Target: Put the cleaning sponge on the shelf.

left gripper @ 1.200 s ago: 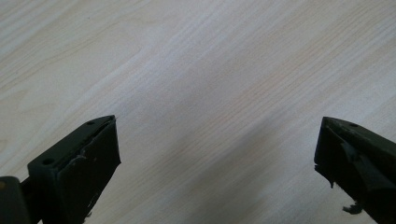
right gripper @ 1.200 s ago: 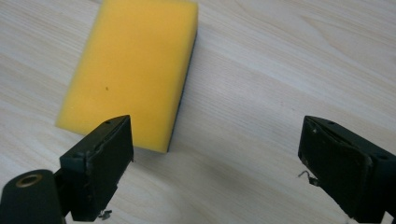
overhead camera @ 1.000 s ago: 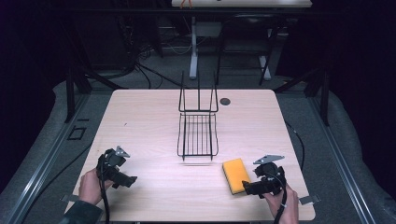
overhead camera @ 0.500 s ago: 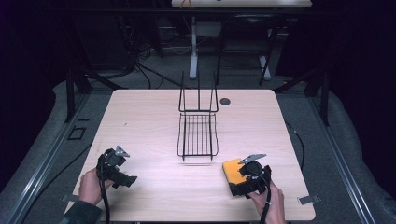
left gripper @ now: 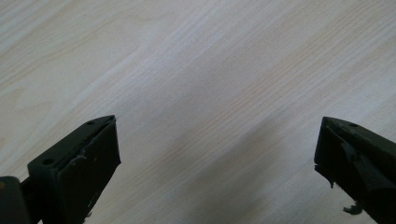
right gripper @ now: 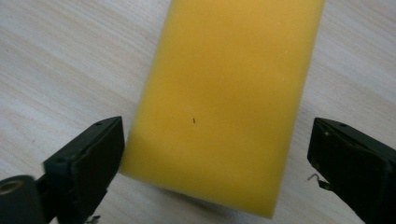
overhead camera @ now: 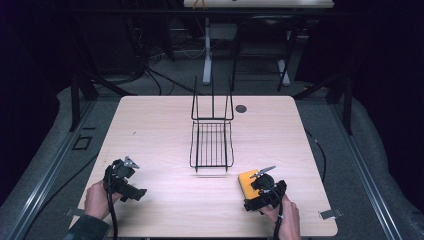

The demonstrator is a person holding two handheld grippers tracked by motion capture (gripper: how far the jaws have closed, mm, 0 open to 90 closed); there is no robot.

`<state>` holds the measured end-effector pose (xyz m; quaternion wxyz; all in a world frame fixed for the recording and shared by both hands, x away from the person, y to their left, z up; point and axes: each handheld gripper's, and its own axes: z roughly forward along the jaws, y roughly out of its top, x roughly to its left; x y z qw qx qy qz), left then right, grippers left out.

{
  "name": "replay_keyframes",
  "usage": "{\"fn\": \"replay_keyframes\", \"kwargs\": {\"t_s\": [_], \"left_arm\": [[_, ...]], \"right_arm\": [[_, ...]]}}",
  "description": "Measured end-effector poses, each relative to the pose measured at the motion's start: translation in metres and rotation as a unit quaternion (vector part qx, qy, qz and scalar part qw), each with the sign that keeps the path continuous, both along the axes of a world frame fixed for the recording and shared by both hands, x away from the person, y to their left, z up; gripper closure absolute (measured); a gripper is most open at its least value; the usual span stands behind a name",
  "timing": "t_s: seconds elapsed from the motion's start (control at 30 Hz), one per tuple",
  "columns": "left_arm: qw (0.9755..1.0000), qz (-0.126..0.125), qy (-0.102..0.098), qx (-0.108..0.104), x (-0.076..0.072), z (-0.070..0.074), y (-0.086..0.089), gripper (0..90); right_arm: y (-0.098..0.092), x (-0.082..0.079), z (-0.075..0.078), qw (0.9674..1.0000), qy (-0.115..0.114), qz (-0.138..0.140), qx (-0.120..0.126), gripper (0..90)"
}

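A yellow sponge [overhead camera: 246,181] lies flat on the wooden table [overhead camera: 165,125] near its front right. In the right gripper view the sponge [right gripper: 229,93] sits between my right gripper's [right gripper: 215,158] two wide-apart jaws, which stand on either side of its near end without touching it. From above, the right gripper [overhead camera: 256,192] hangs over the sponge's near edge. My left gripper [overhead camera: 131,184] rests near the front left of the table, open. In the left gripper view its jaws [left gripper: 217,154] frame bare wood.
A black wire rack [overhead camera: 212,137] stands at the table's middle, its tall end toward the far side. A small dark round hole [overhead camera: 241,108] sits behind it to the right. Cables trail from both grippers toward the front edge.
My right gripper has moved left and forward over the sponge, so its jaws now straddle the near end. The left gripper has stayed where it was.
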<state>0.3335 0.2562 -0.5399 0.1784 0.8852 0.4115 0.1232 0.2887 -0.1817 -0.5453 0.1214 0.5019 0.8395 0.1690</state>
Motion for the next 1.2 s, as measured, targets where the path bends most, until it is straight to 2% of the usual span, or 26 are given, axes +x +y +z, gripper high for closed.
{"fn": "replay_keyframes", "kwargs": {"t_s": [0.13,0.47,0.57,0.6,0.7,0.73,0.83,0.93,1.2], "left_arm": [[1.0000,0.001,0.000,0.000,0.000,0.000,0.000,0.3],[1.0000,-0.001,0.005,0.003,-0.001,0.000,0.000,0.3],[1.0000,0.000,0.005,0.003,0.000,-0.001,0.000,0.3],[1.0000,-0.001,0.005,0.006,0.000,-0.001,0.000,0.3],[1.0000,-0.002,0.004,0.006,0.000,-0.001,0.000,0.3],[1.0000,0.000,0.004,0.004,0.000,-0.001,0.000,0.3],[1.0000,-0.001,0.004,0.005,0.000,0.000,0.000,0.3],[1.0000,-0.002,0.004,0.006,-0.001,0.000,0.000,0.3],[1.0000,-0.003,0.006,0.006,-0.001,-0.001,0.000,0.3]], "right_arm": [[0.001,0.000,-0.002,1.0000,0.005,0.000,0.002,14.7],[-0.002,-0.002,-0.001,0.9999,-0.003,0.012,0.005,24.4],[-0.003,-0.002,0.000,0.9998,-0.006,0.013,0.012,25.0],[-0.005,-0.003,0.004,0.9997,-0.017,0.012,0.016,25.2],[-0.007,-0.003,0.009,0.9995,-0.022,0.012,0.017,25.3],[-0.009,-0.004,0.011,0.9993,-0.031,0.012,0.018,25.5],[-0.010,-0.004,0.012,0.9994,-0.029,0.010,0.018,25.4],[-0.011,-0.004,0.013,0.9996,-0.018,0.015,0.014,25.4],[-0.014,-0.006,0.018,0.9994,-0.023,0.020,0.015,25.4]]}}
